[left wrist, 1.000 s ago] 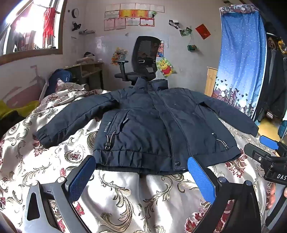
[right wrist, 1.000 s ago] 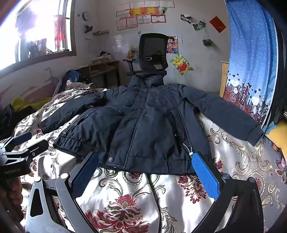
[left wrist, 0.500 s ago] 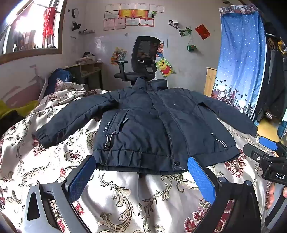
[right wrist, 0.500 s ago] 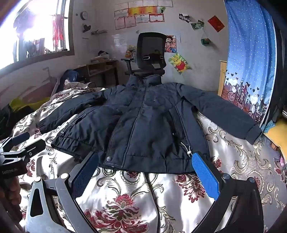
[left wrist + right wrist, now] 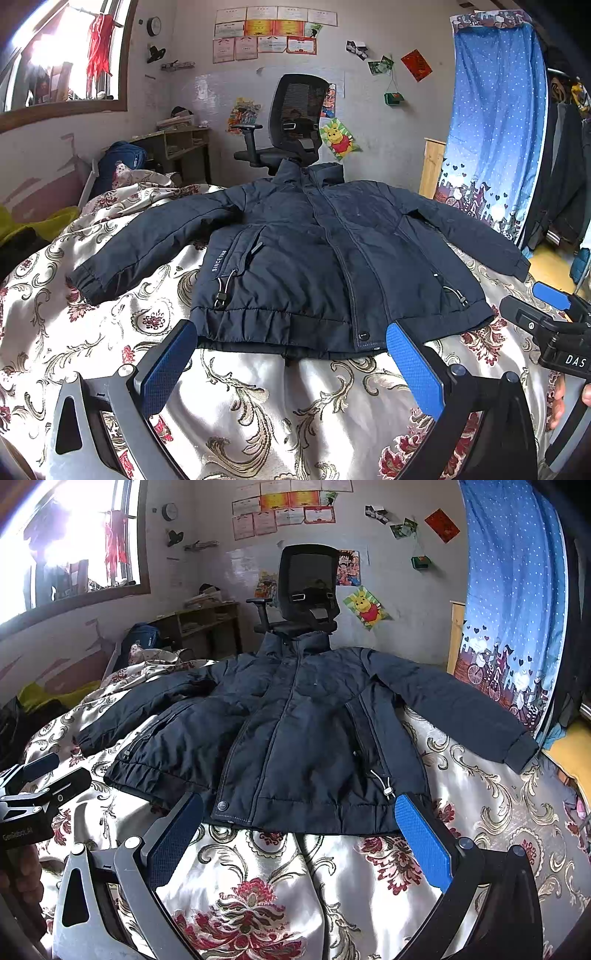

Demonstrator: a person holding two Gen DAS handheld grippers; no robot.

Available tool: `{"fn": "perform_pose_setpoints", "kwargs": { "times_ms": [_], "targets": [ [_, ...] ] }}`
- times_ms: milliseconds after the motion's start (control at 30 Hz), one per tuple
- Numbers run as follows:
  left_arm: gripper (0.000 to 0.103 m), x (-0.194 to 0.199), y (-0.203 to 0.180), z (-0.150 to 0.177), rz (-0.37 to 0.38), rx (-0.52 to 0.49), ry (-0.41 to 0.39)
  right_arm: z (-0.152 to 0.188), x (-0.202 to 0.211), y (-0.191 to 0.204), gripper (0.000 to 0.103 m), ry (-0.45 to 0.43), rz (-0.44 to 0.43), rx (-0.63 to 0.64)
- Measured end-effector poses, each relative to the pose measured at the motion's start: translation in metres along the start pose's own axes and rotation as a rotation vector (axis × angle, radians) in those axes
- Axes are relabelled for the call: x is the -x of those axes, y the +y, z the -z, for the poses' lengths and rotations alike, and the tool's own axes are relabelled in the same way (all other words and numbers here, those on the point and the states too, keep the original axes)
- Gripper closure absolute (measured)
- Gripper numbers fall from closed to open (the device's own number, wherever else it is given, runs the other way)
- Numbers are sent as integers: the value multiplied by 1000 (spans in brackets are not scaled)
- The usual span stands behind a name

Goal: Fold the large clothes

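dark navy padded jacket [image 5: 295, 266] spread flat and face up on the bed, on top of a cream bedspread [image 5: 258, 398] with red flowers and gold scrolls. zipped shut, collar [image 5: 308, 171] at the far end by the black office chair [image 5: 291, 122], hem [image 5: 280, 328] at the near end. both sleeves out to the sides: left sleeve [image 5: 147, 243] angled down toward the near left, right sleeve [image 5: 454, 709] reaching toward the blue curtain [image 5: 517, 602], cuff close to the bed's edge. white "since 1988" lettering down one front panel, drawcords with toggles near the hem on both sides. left claw [image 5: 291, 363] wide apart, nothing between the blue pads [image 5: 168, 363], hanging just short of the hem over the bedspread, not touching the jacket as far as can be told. right claw [image 5: 299, 840] likewise spread wide and holding nothing, parked at the hem's right half, its pads [image 5: 423, 836] lined up with the hem edge. each claw also visible at the edge of the other's view, a bit of the hand [image 5: 569, 398] showing under the right one. window [image 5: 74, 546] bright on the left, papers and a pooh poster [image 5: 340, 138] on the back wall.
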State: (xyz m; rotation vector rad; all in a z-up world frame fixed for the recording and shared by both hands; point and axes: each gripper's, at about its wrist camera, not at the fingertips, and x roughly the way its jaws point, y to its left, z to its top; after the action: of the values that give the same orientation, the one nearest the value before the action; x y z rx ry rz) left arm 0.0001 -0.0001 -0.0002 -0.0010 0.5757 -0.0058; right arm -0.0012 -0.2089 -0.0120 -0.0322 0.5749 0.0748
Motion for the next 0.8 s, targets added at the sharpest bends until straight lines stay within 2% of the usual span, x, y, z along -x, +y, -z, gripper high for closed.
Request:
{"fn": "perform_pose_setpoints", "kwargs": {
  "times_ms": [800],
  "targets": [
    [0,0,0,0,1,1,2,5,-3,-5,1,8,1,-8]
  ]
}}
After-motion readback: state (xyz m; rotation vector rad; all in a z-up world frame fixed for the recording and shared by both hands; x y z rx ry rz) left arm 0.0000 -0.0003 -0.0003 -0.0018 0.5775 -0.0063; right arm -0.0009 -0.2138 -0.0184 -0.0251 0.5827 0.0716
